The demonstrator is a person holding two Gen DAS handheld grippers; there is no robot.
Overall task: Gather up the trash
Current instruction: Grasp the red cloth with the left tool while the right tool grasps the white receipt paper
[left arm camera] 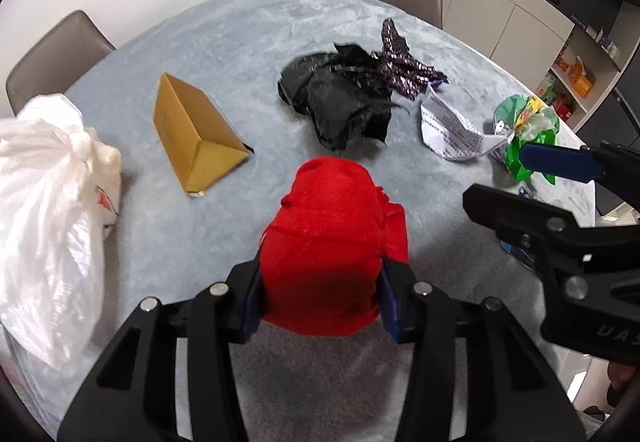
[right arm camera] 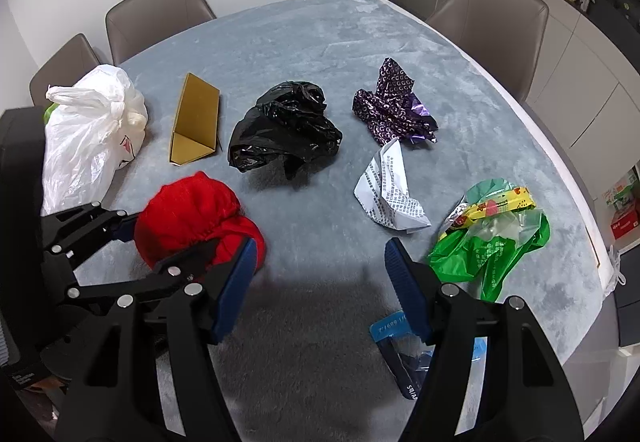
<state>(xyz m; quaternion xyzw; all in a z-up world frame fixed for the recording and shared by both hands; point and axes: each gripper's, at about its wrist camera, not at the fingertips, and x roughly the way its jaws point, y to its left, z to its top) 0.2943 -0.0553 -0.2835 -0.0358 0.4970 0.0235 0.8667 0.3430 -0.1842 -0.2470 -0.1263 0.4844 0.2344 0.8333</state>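
Left gripper [left arm camera: 320, 296] closed on red cloth [left arm camera: 332, 242], lower centre of frame. Judged soft, light, compressible; mid-bundle hold best. Right gripper [right arm camera: 320, 282] open, empty, above table [right arm camera: 304, 42].

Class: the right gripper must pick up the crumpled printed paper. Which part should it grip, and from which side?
Grip the paper's raised upper fold, coming from above with the jaws across its narrow width. It lies crumpled, its long ridge running away from the right gripper, with bare cloth on both long sides for the fingers.
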